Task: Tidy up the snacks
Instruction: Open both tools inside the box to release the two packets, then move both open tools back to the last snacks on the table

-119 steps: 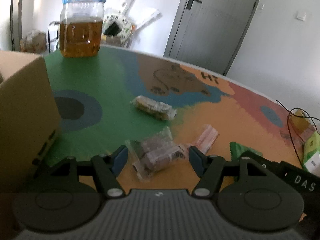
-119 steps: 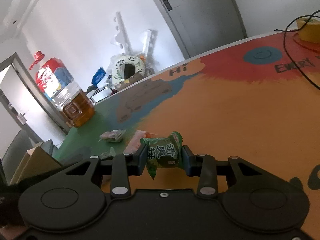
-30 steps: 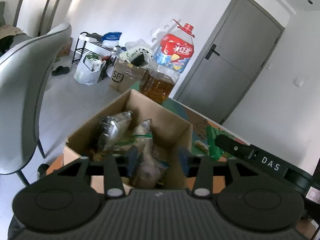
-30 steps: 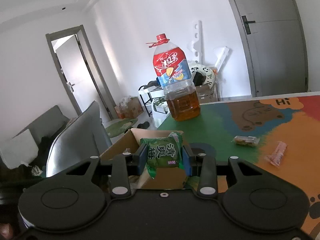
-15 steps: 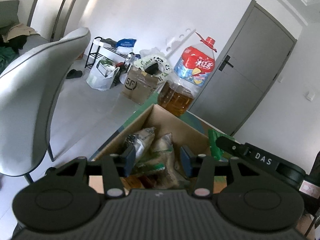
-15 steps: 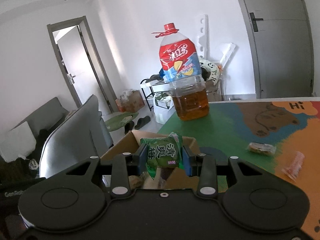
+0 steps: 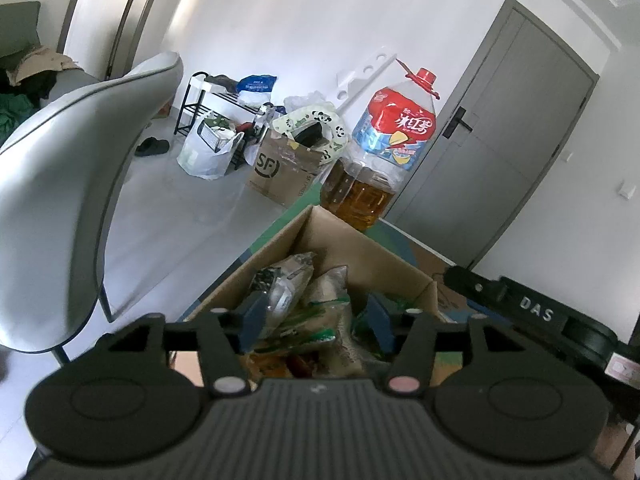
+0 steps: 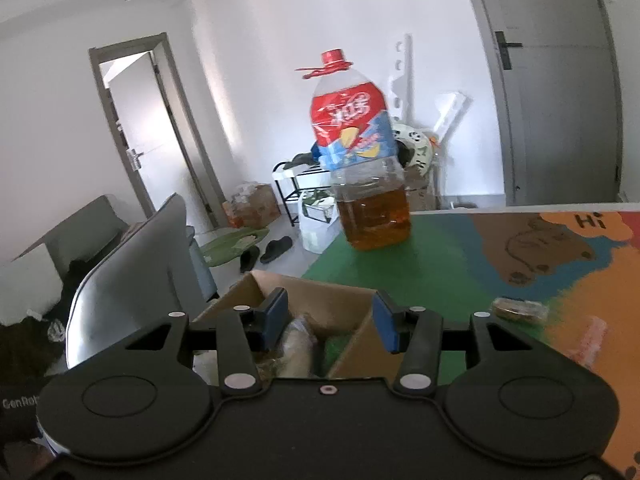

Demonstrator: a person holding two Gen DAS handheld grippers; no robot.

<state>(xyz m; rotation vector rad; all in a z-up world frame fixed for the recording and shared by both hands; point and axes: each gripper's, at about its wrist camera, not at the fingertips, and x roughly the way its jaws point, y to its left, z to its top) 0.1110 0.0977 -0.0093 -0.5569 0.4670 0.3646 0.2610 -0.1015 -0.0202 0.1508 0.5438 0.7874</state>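
A brown cardboard box [image 7: 360, 252] sits at the table's left edge, holding several snack packets [image 7: 304, 304]. My left gripper [image 7: 314, 318] is open and empty just above the box. My right gripper [image 8: 328, 318] is open and empty over the same box [image 8: 320, 294]; a green packet [image 8: 336, 350] lies inside below it. Two wrapped snacks lie on the table to the right, one clear-wrapped brown bar [image 8: 520, 310] and one pinkish packet [image 8: 588, 338].
A large oil bottle with a red cap [image 8: 360, 168] stands on the green part of the table [image 8: 440, 248] behind the box. A grey chair [image 7: 68, 168] stands left of the table. Boxes, bags and a rack clutter the floor [image 7: 280, 152].
My right gripper has opened and let go of the green packet, which now lies in the box. My left gripper stays open over the box and has shifted slightly.
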